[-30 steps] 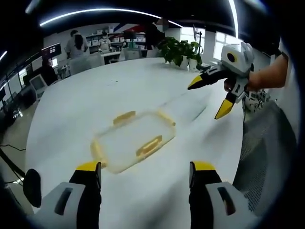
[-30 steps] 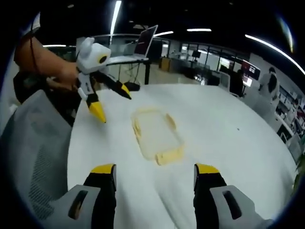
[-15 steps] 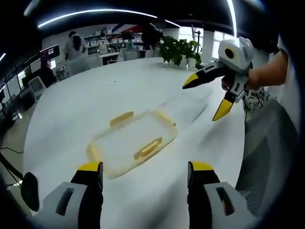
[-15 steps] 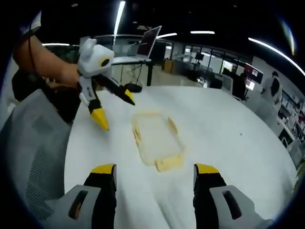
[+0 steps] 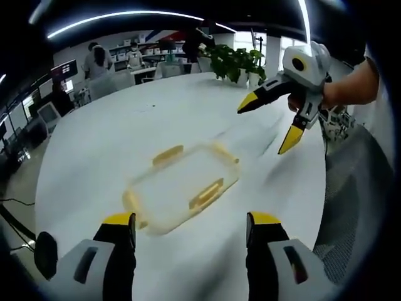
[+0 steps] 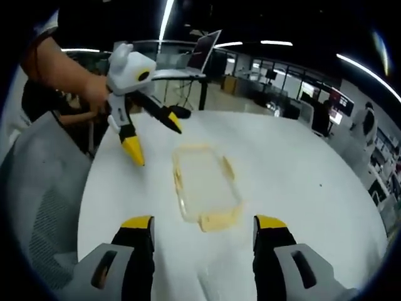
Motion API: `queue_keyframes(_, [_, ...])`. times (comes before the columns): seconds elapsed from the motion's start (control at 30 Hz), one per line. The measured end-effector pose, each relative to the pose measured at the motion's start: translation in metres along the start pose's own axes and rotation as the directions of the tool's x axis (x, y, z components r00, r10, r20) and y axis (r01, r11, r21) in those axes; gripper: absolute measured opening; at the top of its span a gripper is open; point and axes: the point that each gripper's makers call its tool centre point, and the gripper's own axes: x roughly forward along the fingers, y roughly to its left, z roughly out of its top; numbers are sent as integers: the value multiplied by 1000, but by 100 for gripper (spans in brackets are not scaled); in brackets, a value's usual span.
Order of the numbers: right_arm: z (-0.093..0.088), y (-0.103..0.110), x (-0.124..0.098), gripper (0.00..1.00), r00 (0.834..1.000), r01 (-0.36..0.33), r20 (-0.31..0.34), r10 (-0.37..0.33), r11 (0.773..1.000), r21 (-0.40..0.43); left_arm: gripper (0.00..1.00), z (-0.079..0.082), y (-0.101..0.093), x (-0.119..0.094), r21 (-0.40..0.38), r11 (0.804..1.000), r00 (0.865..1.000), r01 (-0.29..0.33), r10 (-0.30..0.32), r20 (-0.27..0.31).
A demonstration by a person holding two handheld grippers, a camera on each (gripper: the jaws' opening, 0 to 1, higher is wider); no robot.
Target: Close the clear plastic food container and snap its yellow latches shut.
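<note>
A clear plastic food container point(image 5: 178, 186) with yellow latches lies flat on the white table point(image 5: 125, 132); it also shows as the container point(image 6: 203, 185) in the right gripper view. My left gripper point(image 5: 189, 221) is open, above the table just short of the container's near side. My right gripper point(image 6: 202, 224) is open too, hovering near the container's short end. In the left gripper view the right gripper point(image 5: 268, 120) hangs open above the table beyond the container. In the right gripper view the left gripper point(image 6: 153, 139) hangs open to the container's left.
A grey mesh chair point(image 5: 351, 188) stands at the table's edge, seen also as the chair point(image 6: 37, 207). Potted plants point(image 5: 235, 63) sit at the table's far side. A laptop point(image 6: 203, 56) stands on a desk behind. People and desks fill the background.
Both views have shifted slightly closer to the container. Both grippers stay open, and the container has not moved on the table.
</note>
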Motion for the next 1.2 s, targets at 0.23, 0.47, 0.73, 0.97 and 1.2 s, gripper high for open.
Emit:
queue_keyframes(0.23, [1, 0, 9, 61, 999, -25, -23, 24, 999, -34, 71, -4, 10, 0, 43, 999, 999, -6, 8, -34])
queue_keyframes(0.47, [-2, -7, 19, 59, 997, -32, -67, 29, 998, -49, 69, -5, 17, 5, 100, 995, 998, 6, 1, -70])
queue_keyframes(0.73, [-4, -9, 28, 58, 993, -63, -108, 54, 995, -84, 66, -6, 22, 11, 190, 981, 993, 34, -12, -119])
queue_keyframes(0.97, [-10, -10, 36, 57, 986, -79, -156, 63, 992, -98, 64, -10, 34, 13, 235, 971, 988, 46, -9, -154])
queue_keyframes(1.2, [-13, -12, 43, 55, 978, -101, -190, 82, 990, -94, 59, -14, 41, 18, 313, 946, 979, 86, -22, -202])
